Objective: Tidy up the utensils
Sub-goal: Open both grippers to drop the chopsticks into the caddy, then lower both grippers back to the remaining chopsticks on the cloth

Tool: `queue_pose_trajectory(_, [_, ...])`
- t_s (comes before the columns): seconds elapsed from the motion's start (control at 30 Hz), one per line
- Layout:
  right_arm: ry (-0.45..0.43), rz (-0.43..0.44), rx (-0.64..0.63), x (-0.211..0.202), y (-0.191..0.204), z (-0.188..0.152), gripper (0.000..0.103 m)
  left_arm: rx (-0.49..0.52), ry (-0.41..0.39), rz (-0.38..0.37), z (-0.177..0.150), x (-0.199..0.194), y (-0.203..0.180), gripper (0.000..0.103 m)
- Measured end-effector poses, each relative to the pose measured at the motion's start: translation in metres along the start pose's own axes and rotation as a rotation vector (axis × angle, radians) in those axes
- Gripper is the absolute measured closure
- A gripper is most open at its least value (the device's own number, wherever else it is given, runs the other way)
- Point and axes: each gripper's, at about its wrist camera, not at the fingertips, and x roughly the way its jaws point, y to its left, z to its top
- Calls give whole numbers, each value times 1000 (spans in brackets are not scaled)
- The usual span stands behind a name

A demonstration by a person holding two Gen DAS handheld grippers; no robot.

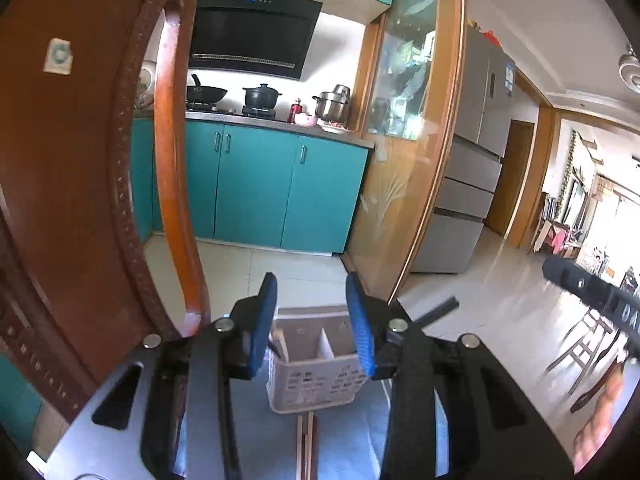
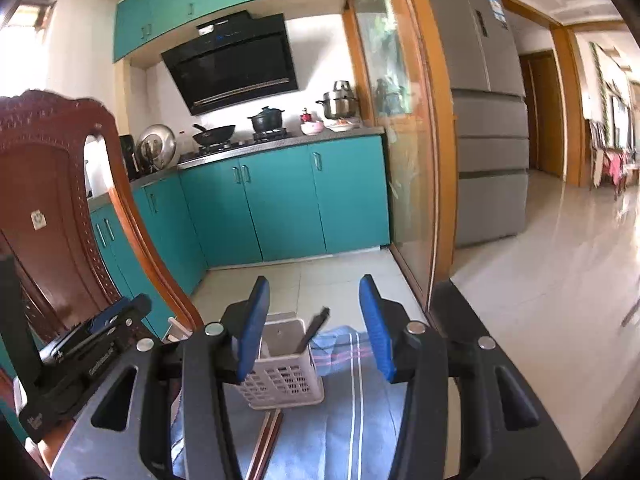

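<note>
A white slotted utensil basket (image 1: 314, 380) stands on a blue striped cloth (image 1: 352, 436); it also shows in the right wrist view (image 2: 286, 378). A dark utensil (image 2: 314, 332) leans out of its right compartment, and a pale utensil (image 1: 280, 342) sits in its left one. Brown chopsticks (image 1: 306, 444) lie on the cloth in front of the basket, also in the right wrist view (image 2: 266, 440). My left gripper (image 1: 314, 320) is open and empty, just short of the basket. My right gripper (image 2: 314, 322) is open and empty, framing the basket.
A carved wooden chair back (image 1: 92, 184) rises close on the left, also in the right wrist view (image 2: 60, 216). The left gripper's body (image 2: 80, 360) shows at lower left of the right wrist view. Teal kitchen cabinets (image 2: 280, 200), a glass partition (image 2: 404, 160) and a fridge (image 2: 488, 120) stand beyond.
</note>
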Motion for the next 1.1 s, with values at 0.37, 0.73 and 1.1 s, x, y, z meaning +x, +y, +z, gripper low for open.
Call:
queue_pose_trajectory(0.37, [344,-72,117,74,-51,-99,57,51,504,-102,-114,99,6,76])
queue_pose_trajectory(0.73, [653,-75,58,146,-26,-164,57,47,656,35,-171,177,10,76])
queue_pose_trajectory(1.1, [662,-82,28,152,-23,-171,57,27,679,71,-181,170,26,96])
